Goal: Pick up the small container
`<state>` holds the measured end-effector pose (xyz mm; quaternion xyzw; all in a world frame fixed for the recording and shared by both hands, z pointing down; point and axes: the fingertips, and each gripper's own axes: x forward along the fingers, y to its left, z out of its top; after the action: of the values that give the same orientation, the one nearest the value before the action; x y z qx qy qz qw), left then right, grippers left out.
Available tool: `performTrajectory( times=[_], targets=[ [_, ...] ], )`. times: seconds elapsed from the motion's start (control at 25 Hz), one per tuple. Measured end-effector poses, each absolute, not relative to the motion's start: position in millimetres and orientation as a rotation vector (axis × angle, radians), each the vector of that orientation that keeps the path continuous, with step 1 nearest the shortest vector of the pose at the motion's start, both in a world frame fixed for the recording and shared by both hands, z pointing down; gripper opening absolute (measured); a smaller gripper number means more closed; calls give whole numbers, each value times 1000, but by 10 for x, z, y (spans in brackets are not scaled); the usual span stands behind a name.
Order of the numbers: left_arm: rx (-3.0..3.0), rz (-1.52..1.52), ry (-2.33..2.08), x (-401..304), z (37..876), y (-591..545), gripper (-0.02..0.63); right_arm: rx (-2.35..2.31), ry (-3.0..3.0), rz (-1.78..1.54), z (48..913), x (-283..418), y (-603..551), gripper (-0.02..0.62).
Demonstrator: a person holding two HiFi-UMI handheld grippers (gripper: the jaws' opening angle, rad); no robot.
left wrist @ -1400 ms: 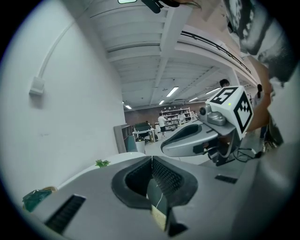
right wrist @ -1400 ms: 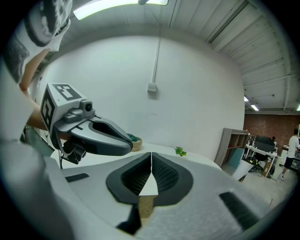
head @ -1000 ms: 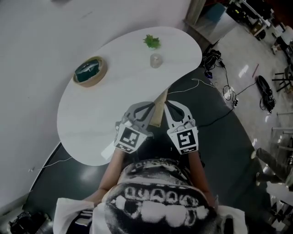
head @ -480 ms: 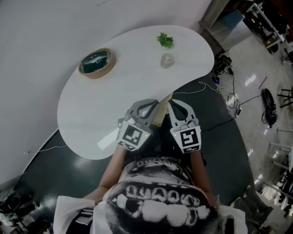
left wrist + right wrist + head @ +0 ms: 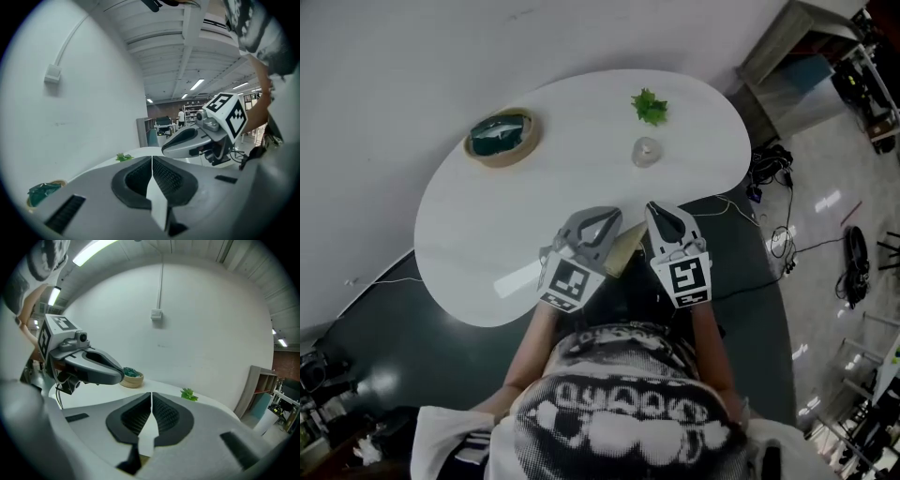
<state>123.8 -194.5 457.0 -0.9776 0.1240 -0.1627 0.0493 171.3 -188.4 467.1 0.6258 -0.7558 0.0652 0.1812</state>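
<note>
The small clear container [image 5: 646, 151] stands upright on the white oval table [image 5: 487, 225], towards its far right part. Both grippers hover side by side over the table's near edge, short of the container. My left gripper [image 5: 602, 215] is shut with nothing between its jaws, which also meet in the left gripper view [image 5: 151, 161]. My right gripper [image 5: 657, 208] is shut and empty too, its jaws touching in the right gripper view [image 5: 151, 397]. Neither gripper view shows the container.
A green leafy sprig [image 5: 650, 106] lies just beyond the container. A tan bowl with something dark green in it [image 5: 502, 137] sits at the table's far left. Cables [image 5: 769, 169] trail on the floor to the right, near a cabinet [image 5: 797, 47].
The head view has swung, so the table sits a little lower and more to the right in the picture. Both grippers stay shut and close together at the near edge.
</note>
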Motion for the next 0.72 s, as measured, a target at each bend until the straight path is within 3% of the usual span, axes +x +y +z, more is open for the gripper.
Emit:
performTrajectory(
  times=[0.36, 0.72],
  targets=[
    [-2949, -560, 549, 1576, 4589, -2174, 5, 1628, -2205, 189, 4952, 2223, -2258, 41],
    [-2924, -563, 695, 1732, 4600, -2287, 5, 1381, -2211, 195, 5519, 2466, -2638, 181]
  ],
)
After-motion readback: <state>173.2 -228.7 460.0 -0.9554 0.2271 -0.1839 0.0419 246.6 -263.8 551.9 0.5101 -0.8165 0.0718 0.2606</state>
